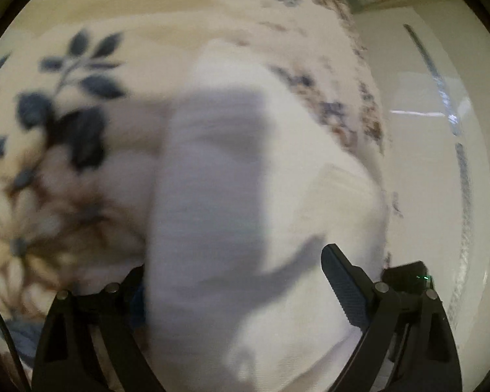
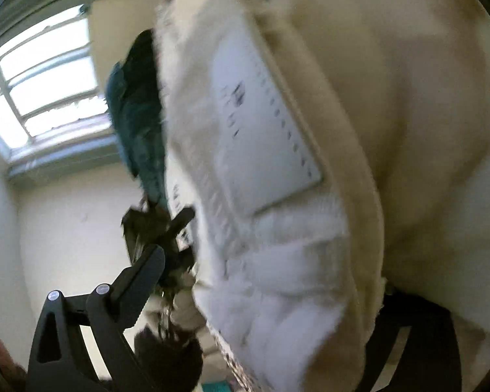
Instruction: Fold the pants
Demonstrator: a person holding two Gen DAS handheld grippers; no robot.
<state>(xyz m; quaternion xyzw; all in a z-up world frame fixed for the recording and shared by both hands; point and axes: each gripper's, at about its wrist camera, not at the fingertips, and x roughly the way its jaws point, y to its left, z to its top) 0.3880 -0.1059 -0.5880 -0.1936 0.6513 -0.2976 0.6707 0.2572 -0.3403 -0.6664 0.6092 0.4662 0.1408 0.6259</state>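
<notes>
White pants point(image 1: 212, 163) lie bunched on a floral bedspread point(image 1: 75, 98), blurred in the left wrist view. My left gripper point(image 1: 235, 261) is open over them; the right finger point(image 1: 339, 281) is bare, while cloth covers the left fingertip. In the right wrist view the cream pants point(image 2: 392, 98) fill the frame very close up, waistband and sewn-in label point(image 2: 264, 130) facing me. My right gripper point(image 2: 271, 271) is open, with the left finger point(image 2: 147, 268) free beside the cloth. The pants hide its right finger.
The bed's edge runs down the right of the left wrist view, with pale floor point(image 1: 424, 163) beyond. The right wrist view shows a window point(image 2: 45, 81), a pale wall, a teal cloth point(image 2: 137, 107) and a dark blurred shape point(image 2: 153, 225) beside the pants.
</notes>
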